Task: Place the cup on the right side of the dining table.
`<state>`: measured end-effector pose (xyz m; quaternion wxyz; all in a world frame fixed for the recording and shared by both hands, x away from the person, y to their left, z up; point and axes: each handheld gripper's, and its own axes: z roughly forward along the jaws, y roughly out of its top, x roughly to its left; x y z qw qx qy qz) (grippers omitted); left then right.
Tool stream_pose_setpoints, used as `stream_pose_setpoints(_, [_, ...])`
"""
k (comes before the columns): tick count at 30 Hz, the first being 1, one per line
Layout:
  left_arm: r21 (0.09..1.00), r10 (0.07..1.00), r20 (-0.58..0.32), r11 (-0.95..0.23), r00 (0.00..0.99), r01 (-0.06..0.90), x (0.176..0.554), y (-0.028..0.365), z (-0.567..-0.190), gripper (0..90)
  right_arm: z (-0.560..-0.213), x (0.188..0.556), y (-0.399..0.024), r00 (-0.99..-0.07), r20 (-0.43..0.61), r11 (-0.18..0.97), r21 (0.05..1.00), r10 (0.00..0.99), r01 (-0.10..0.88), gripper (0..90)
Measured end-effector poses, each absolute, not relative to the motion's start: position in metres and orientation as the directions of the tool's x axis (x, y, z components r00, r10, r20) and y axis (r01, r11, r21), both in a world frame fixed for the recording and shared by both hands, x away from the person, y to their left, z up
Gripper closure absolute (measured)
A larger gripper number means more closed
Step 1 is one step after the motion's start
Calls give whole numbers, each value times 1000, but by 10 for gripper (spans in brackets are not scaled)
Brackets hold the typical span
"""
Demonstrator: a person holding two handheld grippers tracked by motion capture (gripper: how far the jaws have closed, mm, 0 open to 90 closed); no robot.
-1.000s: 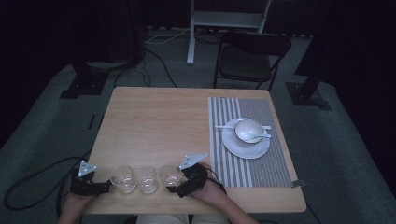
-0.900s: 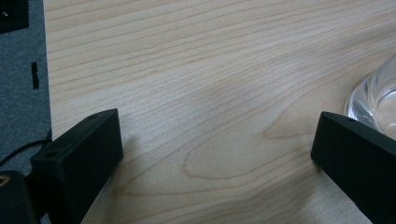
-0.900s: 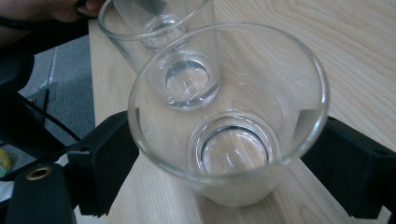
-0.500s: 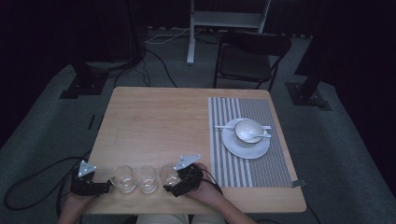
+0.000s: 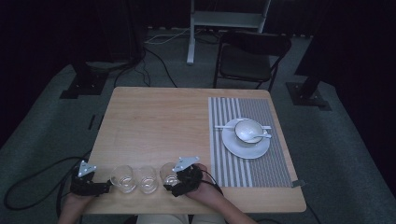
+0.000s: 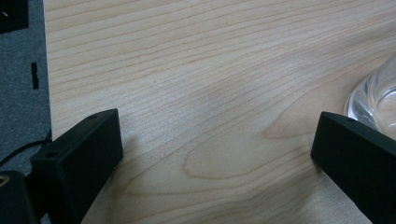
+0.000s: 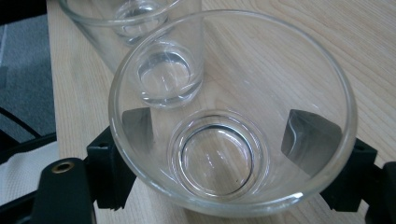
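- Right gripper at the near edge of the table, jaws set on either side of the nearest glass, the rightmost of three in a row; black jaw faces visible through the glass wall on both sides in the right gripper view, closed on it.
- Held glass clear, upright, mouth up, standing at the table's near edge, just left of the striped placemat.
- Middle glass just beside the held one; whether touching, cannot tell. In the right gripper view, seen right behind the held glass.
- Left glass next in the row, close beside the middle glass.
- Left gripper low at the table's near left corner, jaws spread wide, nothing between them but bare wood; thick base of the left glass just beyond the tip of one jaw in the left gripper view.
- On the placemat, well apart from the glasses: white saucer bearing a white cup, with a spoon resting across.
- Dark chair beyond the far edge of the table.
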<state>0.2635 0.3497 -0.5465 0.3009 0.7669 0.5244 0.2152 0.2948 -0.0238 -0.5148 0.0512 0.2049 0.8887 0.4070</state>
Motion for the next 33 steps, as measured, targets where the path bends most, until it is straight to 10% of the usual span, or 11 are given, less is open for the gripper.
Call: stream_pose_setpoints(33, [690,934,12,-267,358,673,264,350,-547,25,-472,310,-41,-893,14,566,770,449,296,205])
